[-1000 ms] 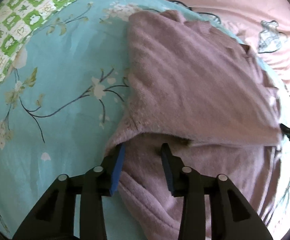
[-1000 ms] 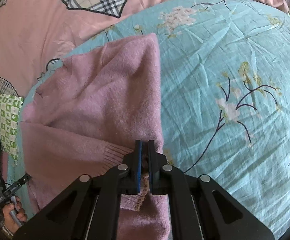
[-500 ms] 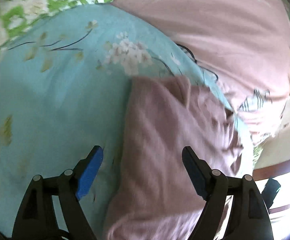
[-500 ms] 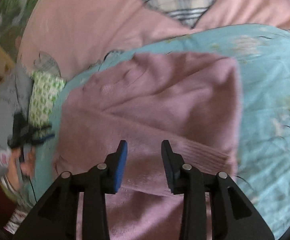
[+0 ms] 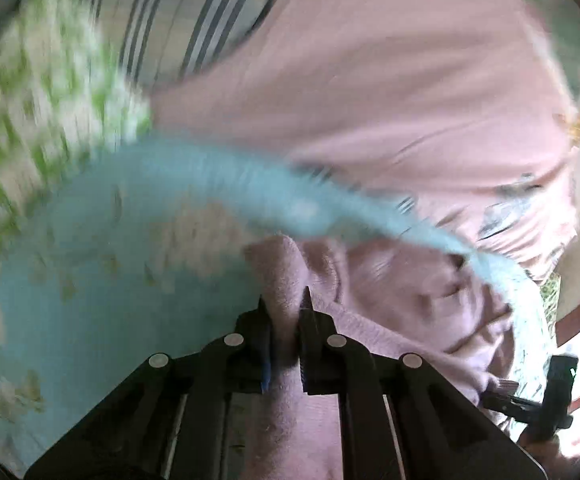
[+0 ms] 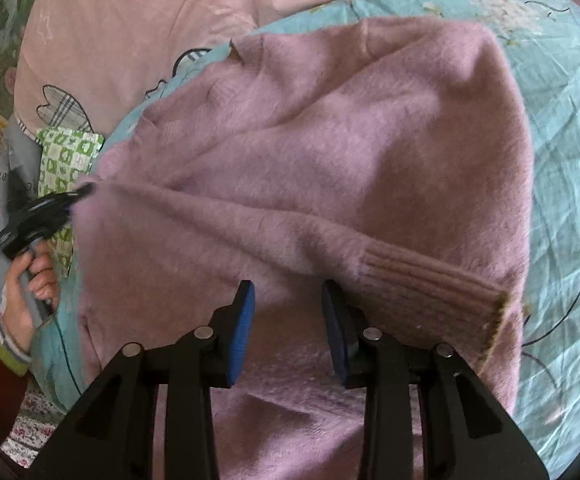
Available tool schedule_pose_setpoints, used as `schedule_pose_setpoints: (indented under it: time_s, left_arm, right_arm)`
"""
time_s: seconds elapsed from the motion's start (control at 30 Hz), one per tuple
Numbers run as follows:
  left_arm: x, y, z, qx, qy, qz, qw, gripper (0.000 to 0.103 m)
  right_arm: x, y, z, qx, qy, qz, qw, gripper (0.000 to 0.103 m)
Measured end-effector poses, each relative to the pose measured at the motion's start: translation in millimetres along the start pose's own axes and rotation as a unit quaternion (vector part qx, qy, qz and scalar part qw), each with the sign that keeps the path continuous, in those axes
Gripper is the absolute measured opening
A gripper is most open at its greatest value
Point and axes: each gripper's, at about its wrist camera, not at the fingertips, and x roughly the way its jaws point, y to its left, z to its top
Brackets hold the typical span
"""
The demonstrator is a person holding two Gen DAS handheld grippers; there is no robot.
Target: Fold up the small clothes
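A fuzzy mauve sweater (image 6: pixel 329 152) lies on a light-blue floral cloth (image 6: pixel 569 160), with one sleeve folded across its body; the ribbed cuff (image 6: pixel 433 284) lies near its right edge. My right gripper (image 6: pixel 288 296) is open and empty, just above the sweater below the folded sleeve. My left gripper (image 5: pixel 284 312) is shut on a fold of the sweater (image 5: pixel 282 272) at its left edge. The left wrist view is blurred. The left gripper also shows at the sweater's left edge in the right wrist view (image 6: pixel 50 208).
The blue cloth (image 5: pixel 90 280) lies on a pink bedspread (image 6: pixel 130 20) with plaid patches. A green-and-white checked cloth (image 6: pixel 66 156) lies at the left. The person's hand (image 6: pixel 26 288) holds the left gripper's handle. The right gripper (image 5: pixel 549 396) shows at the far right.
My left gripper opened wide, then closed on the sweater's left edge. My right gripper let go of the sleeve cuff, opened and drew back over the sweater.
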Motion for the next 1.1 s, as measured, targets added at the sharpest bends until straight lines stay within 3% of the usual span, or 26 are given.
schedule_pose_setpoints:
  time_s: [0.07,0.27,0.37,0.53,0.7,0.77,0.97,1.1]
  left_arm:
    - [-2.8,-4.7,-2.9,0.024,-0.008,0.015,0.9996,0.009]
    - [65.1,24.7,-8.8,0.008,0.069,0.086,0.9939,0.012]
    - [64.5,36.9,-9.2,-0.018,0.081,0.100,0.9915,0.037]
    - [26.8,34.3,-14.9,-0.015,0.097,0.086,0.9914,0.041]
    - [-20.7,8.0,-59.2,0.001,0.145,0.052,0.9881,0.057]
    - [-39.0,-1.5,-85.4,-0.010,0.168,0.025,0.9854,0.058]
    - [-79.0,-27.8,-151.5,-0.051,0.240,-0.038,0.9686,0.058]
    - [-89.3,-51.4,-183.2,-0.040,0.286,-0.051,0.9560,0.060]
  right_arm:
    - [2.0,-2.6,-0.3,-0.001,0.000,-0.002,1.000,0.034]
    - [6.8,0.0,-1.1,-0.009,-0.002,-0.016,1.000,0.034]
    - [8.0,0.9,-0.9,-0.010,-0.001,-0.020,1.000,0.034]
    - [1.0,10.8,-1.1,0.000,-0.007,-0.032,0.999,0.036]
    - [-27.2,24.8,-19.5,-0.006,-0.024,-0.018,1.000,0.037]
    - [-37.8,30.4,-31.4,-0.005,-0.027,-0.016,0.999,0.038]
    - [-68.5,40.2,-76.1,0.006,-0.031,-0.023,0.999,0.042]
    - [-81.5,46.7,-105.1,0.018,-0.031,-0.030,0.999,0.044]
